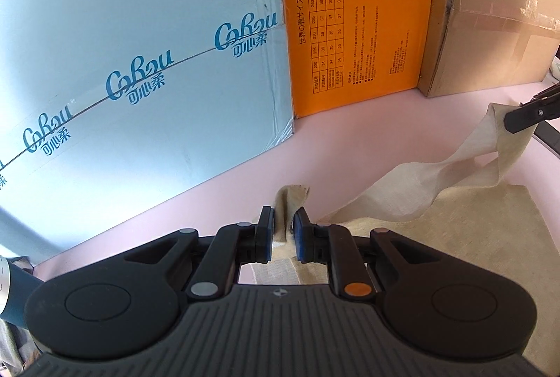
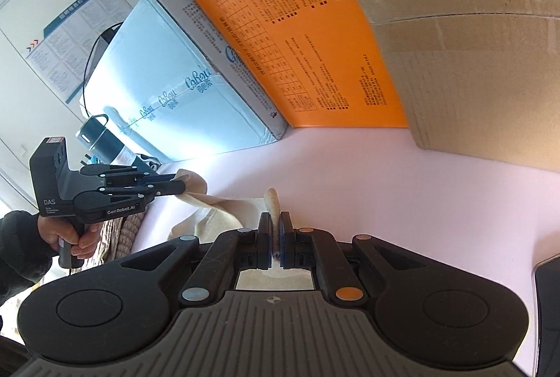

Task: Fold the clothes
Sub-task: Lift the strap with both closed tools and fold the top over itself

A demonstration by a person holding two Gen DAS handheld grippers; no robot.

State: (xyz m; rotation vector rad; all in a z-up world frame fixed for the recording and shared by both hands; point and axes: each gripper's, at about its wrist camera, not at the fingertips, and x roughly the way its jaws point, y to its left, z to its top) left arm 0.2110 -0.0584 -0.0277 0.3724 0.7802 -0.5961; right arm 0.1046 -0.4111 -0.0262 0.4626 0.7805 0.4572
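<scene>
While both claws pinch its corners, beige garment (image 1: 465, 223) stretches between them.

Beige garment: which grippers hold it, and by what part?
Both. Left gripper pinches a bunched edge of the beige garment; right gripper pinches another raised edge fold.

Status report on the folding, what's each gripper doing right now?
Left gripper shut on beige garment edge. Right gripper shut on another bunch, cloth lifted between them. Boxes stand behind on the pink table, not touching cloth.

Office-like room, wall notice board (image 2: 75, 37), stacked cartons (image 1: 140, 62) on pink table (image 1: 350, 146)
</scene>
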